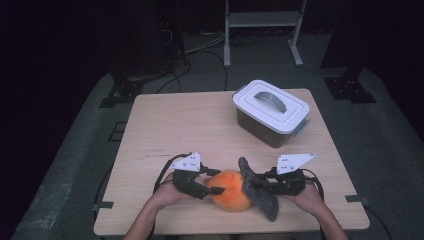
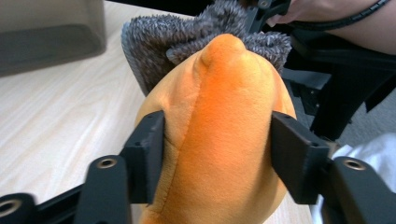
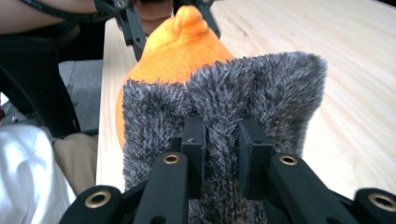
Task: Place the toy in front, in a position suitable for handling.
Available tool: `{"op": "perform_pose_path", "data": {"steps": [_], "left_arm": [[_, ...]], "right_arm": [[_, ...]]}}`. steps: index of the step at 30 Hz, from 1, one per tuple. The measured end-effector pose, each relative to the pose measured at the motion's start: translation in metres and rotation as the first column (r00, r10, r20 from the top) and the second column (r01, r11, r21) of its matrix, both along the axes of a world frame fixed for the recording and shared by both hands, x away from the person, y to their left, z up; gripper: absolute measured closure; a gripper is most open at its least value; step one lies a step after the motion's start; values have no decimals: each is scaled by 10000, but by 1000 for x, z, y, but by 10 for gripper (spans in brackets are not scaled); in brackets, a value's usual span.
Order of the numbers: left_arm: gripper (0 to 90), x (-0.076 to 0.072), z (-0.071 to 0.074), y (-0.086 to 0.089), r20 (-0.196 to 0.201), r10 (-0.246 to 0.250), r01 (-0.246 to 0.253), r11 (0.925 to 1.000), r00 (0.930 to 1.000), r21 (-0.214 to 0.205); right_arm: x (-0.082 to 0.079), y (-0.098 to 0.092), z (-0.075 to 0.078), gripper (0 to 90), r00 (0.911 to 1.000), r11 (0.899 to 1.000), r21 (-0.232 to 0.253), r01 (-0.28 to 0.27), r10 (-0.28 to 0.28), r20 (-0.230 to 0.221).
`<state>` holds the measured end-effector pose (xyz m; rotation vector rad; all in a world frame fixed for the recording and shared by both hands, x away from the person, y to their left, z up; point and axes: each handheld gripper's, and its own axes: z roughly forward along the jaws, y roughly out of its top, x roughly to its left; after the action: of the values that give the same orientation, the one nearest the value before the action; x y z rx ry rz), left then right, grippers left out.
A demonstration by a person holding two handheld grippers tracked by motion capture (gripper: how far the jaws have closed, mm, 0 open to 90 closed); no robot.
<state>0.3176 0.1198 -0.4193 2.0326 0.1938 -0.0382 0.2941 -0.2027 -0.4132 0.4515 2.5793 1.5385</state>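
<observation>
**Plush pinched from both sides at near table edge**

While clamped at both ends, plush [image 1: 230, 196] lying on table [image 1: 200, 125] near front edge, between both hands. Orange body toward left, grey fuzzy part [image 1: 260, 192] toward right, the two touching.

Left gripper [image 1: 216, 190]: jaws either side of orange body, both pads [image 2: 150, 154] against the fabric in left gripper view, seam running up between them. Pressing on it, fabric bulging slightly past the pads. Jaws held fairly wide by the plush.

Right gripper [image 1: 252, 185]: jaws close together, pinching a fold of grey fuzzy part [image 3: 222, 121] between pads [image 3: 194, 140] in right gripper view. Orange body [image 3: 180, 51] rising behind the grey pile.

Left hand [image 1: 167, 195] and right hand [image 1: 307, 197] coming in from bottom of high view, white plates on top of both grippers.

Lidded box [image 1: 270, 112] at far right of table, well apart from plush, white lid with handle, dark walls. Untouched.
</observation>
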Motion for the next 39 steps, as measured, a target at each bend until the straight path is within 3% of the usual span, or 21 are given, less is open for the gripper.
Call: {"op": "perform_pose_path", "data": {"steps": [2,4,6,10,19,22,24,25,30,34,39], "left_arm": [[437,0,4,1,52,162,-161,9999,9999,-18],[445,-3,10,-2,297,170,-170,9999,9994,19],[450,-4,12,-4,442,105,-107,9999,9990,24],[459,-5,13,-5,527,107,-112,9999,9986,83],[467,-5,14,-3,446,269,-266,9996,9986,-62],[466,-4,16,-2,470,343,-338,9994,9983,-126],[467,-4,19,-2,509,392,-383,9991,9979,-185],[467,-4,19,-2,513,382,-374,9992,9980,-171],[431,-5,15,-4,483,295,-292,9995,9984,-71],[317,-5,15,-6,531,207,-207,9998,9984,-10],[187,-2,8,-7,84,227,-228,9995,9997,211]], "right_arm": [[-1,-1,3,750,9999,9999,125,90,-91,76],[-3,-1,15,750,9987,9955,913,238,-277,419],[-6,4,21,749,9980,9933,1154,114,-185,608],[-7,16,13,749,9984,9975,690,-120,81,561],[-1,6,5,749,9995,9989,432,176,-188,265],[-2,5,9,749,9988,9979,601,261,-286,409],[-5,8,17,749,9977,9916,1277,216,-295,603],[-6,10,18,749,9980,9908,1349,106,-189,606],[-6,19,9,750,9985,9972,737,-132,92,540],[-5,16,5,751,9988,9989,457,-100,78,477],[-5,11,1,750,9993,9997,241,-35,26,381]]}}
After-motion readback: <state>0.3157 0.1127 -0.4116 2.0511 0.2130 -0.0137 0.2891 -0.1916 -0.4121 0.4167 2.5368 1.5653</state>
